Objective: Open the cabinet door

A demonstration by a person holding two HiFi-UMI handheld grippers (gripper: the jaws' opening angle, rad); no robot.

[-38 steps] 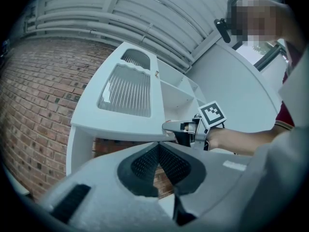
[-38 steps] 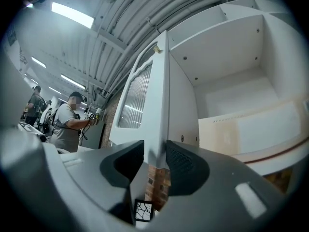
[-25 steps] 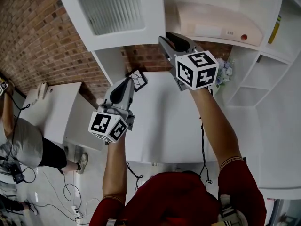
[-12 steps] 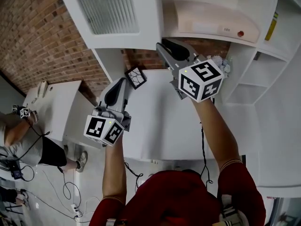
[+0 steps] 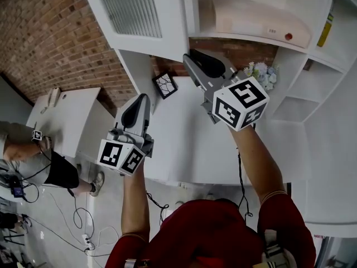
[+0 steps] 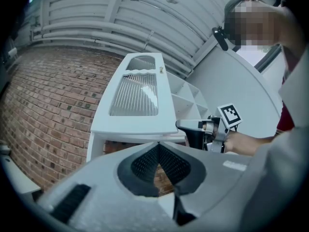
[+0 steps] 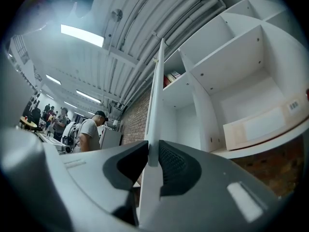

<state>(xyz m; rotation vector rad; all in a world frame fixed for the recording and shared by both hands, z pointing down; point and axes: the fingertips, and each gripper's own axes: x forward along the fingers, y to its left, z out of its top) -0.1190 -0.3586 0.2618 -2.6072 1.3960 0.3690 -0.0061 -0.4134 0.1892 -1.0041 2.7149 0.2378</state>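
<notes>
**Closing on the edge of the cabinet door (image 5: 142, 15)**

Hangs swung out from the white cabinet (image 5: 187, 15) at the head view's top left, with the ribbed glass pane turned toward the brick wall (image 5: 50, 38). Appears edge-on in the right gripper view (image 7: 155, 95), running straight up between the jaws of the right gripper (image 7: 153, 153). Closing there on the door's thin free edge, with a pad against each face. Inside the cabinet, on its shelf, a beige box (image 5: 251, 21).

Lower and to the left, clear of the door, the left gripper (image 5: 141, 98). Jaws clenched tip to tip, grasping nothing.

Beneath both, a white worktop (image 5: 184, 144) carrying a small patterned tile (image 5: 165, 85) near the wall and a bunch of pale flowers (image 5: 259, 74). To the right, open white shelves (image 5: 309, 94). At the far left, down on the floor, a person (image 5: 33, 161).
</notes>
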